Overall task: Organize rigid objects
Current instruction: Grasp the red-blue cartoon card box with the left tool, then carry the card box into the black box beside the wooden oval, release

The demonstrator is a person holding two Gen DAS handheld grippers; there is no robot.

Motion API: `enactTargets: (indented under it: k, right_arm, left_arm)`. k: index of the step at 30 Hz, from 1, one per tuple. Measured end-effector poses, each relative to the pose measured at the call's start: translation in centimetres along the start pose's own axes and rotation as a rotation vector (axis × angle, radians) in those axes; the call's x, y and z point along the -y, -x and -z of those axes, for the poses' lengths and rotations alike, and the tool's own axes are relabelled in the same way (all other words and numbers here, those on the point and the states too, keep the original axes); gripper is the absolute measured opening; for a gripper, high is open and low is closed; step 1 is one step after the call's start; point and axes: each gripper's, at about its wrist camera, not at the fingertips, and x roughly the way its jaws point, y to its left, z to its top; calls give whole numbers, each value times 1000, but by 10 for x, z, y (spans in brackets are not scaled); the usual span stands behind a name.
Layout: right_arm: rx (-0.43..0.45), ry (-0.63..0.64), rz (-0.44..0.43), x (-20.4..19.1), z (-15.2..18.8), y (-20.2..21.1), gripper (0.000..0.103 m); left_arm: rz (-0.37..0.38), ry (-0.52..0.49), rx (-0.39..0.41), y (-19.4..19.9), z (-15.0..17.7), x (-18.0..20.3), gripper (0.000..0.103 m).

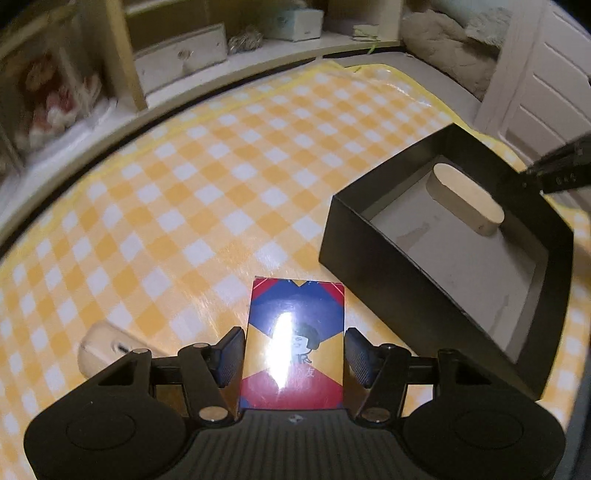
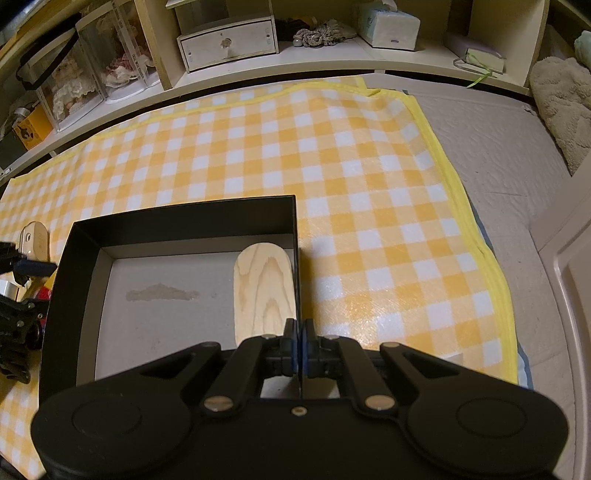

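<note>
A card box [image 1: 295, 332] printed in red, blue and yellow lies on the checked mat, lengthwise between the fingers of my left gripper [image 1: 295, 354]. Both pads press on its long sides. To its right stands an open black box [image 1: 436, 291] [image 2: 177, 221] with a rounded wooden block [image 1: 469, 199] [image 2: 264, 291] lying inside against one wall. My right gripper [image 2: 298, 347] is shut on that thin wall, right beside the block; in the left wrist view it shows at the box's far edge [image 1: 561, 166]. The left gripper [image 2: 18, 295] shows dark at the left edge of the right wrist view.
A second pale wooden piece [image 1: 107, 350] [image 2: 35, 240] lies on the yellow checked mat [image 2: 369, 184], left of the card box. Low shelves behind hold a small white drawer [image 2: 229, 44], a tissue box [image 2: 391, 22] and clear doll cases [image 2: 92, 66]. A white door [image 1: 546, 92] stands at the right.
</note>
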Motion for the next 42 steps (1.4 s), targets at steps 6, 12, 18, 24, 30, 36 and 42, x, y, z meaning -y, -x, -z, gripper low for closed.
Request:
enactTargets:
  k: [6,12,18,24,30,36,42]
  right_arm:
    - [0,3,0,1,0,0,3]
    - [0,3,1,0,0,0,3]
    - [-2,3,1,0,0,0,3]
    - [-3,5,2,-1,1,0,3]
    - [-3,7,3,-1,1,0,3]
    - [-5,9,4,-1,3,0,3]
    - [-4,10,5,-2,3,0,3]
  left_arm:
    - [42,40,-93,3,2,10,60]
    - [-9,-27,-114,-7,6,27,63]
    - [-39,-31,-118,-12,7,29,60]
    - [-53,146,-64,1,8,15,60]
    - [-71,316,58,34,1,7,60]
    - [-46,424,142,59,-6,12,60]
    - [0,440,182,68,-14,32,60]
